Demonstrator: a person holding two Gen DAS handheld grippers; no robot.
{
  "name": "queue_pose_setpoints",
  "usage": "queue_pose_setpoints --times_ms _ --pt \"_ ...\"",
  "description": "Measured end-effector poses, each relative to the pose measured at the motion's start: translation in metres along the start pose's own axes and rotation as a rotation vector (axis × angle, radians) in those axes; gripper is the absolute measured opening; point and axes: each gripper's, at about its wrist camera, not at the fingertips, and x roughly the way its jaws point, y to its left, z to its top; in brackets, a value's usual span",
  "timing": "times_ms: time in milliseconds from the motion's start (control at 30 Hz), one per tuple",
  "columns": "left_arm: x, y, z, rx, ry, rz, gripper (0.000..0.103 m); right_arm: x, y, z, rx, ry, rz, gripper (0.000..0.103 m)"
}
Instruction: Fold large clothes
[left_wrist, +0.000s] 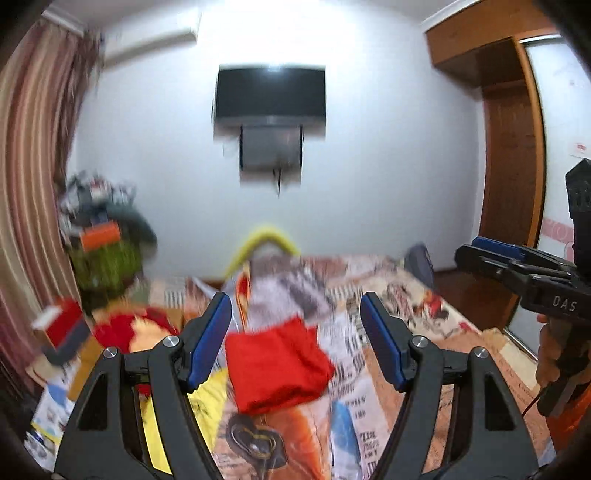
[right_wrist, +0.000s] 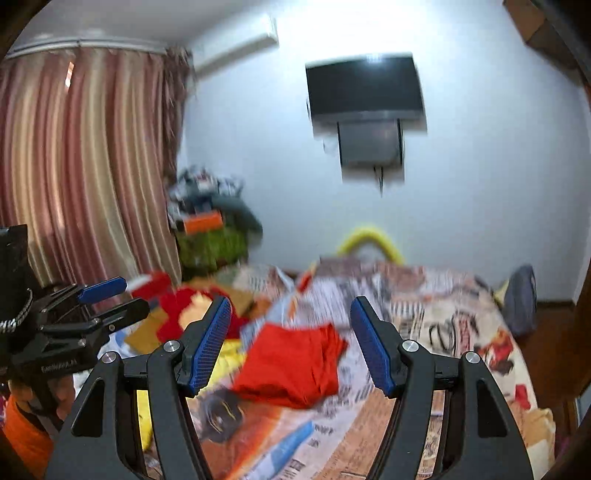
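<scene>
Left wrist view: left tongs and right tongs gape empty (blue pads bare) above folded red garment.

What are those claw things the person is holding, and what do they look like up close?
Each claw, left and right, is a black plastic frame with two fingers faced in ribbed blue pads and silver pivot bolts. White lettering marks the bodies. A thin red cable hangs under the right one. The person wears orange sleeves.

Open air above folded red garment
</scene>
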Motion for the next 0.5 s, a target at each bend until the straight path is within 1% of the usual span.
queue_pose_setpoints --times_ms 67,100,167,233,300,333,367,400,433,467,500 --pt "-0.018 -0.008 0.002 0.002 -0.048 0.013 0.071 -0.019 0.008 0.001 -0.006 -0.06 -0.006 0.064" --pt "-0.028 -0.012 0.003 0.002 -0.074 0.031 0.071 -0.026 0.012 0.0 -0.008 -0.077 -0.008 0.064" --pt "-0.044 -0.02 0.0 0.007 -0.124 0.079 0.071 -0.038 0.019 -0.003 -0.008 -0.107 -0.01 0.064" --pt "-0.051 -0.023 -0.003 -0.001 -0.148 0.1 0.072 -0.039 0.022 -0.008 -0.009 -0.119 -0.02 0.064" --pt "-0.055 -0.026 -0.008 -0.013 -0.16 0.109 0.079 -0.04 0.026 -0.013 -0.015 -0.13 -0.032 0.064" --pt "-0.055 -0.028 -0.009 -0.012 -0.17 0.117 0.086 -0.039 0.027 -0.015 -0.02 -0.137 -0.042 0.066" --pt "-0.057 -0.031 -0.012 -0.007 -0.181 0.133 0.092 -0.038 0.028 -0.018 -0.026 -0.14 -0.048 0.072" --pt "-0.06 -0.033 -0.014 -0.001 -0.186 0.148 0.096 -0.038 0.029 -0.019 -0.033 -0.142 -0.055 0.076" --pt "-0.061 -0.034 -0.015 0.004 -0.187 0.158 0.101 -0.038 0.03 -0.021 -0.035 -0.148 -0.063 0.081" --pt "-0.061 -0.036 -0.017 0.01 -0.188 0.169 0.102 -0.041 0.032 -0.023 -0.035 -0.152 -0.068 0.086" --pt "-0.061 -0.038 -0.018 0.013 -0.186 0.17 0.102 -0.046 0.033 -0.023 -0.036 -0.152 -0.071 0.088"
